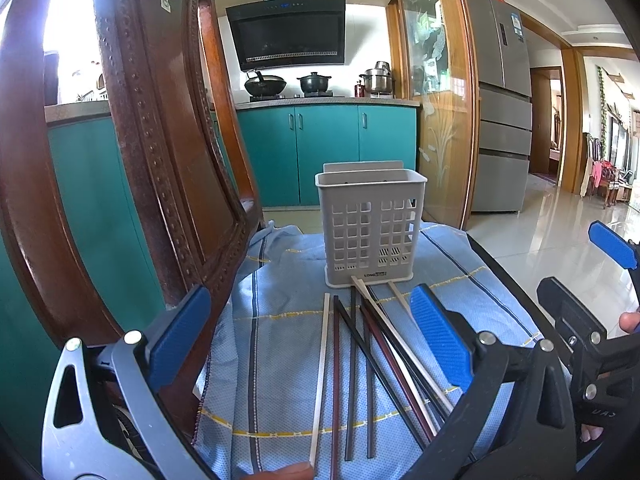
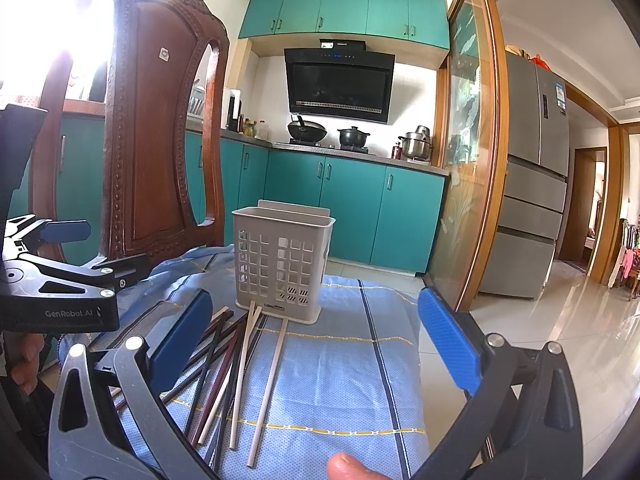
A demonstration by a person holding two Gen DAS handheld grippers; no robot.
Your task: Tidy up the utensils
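Lying between the wide-open left tool's (image 1: 312,344) fingers, chopsticks (image 1: 372,356) fan before the holder (image 1: 370,224).

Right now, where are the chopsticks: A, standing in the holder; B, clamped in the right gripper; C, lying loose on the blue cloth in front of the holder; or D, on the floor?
C: the chopsticks lie scattered flat on the cloth before the holder, which looks empty, and both grippers are open and hold nothing.

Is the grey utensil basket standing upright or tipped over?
Upright. The grey utensil basket stands on its base on the blue cloth, rim up; the chopsticks lie outside it.
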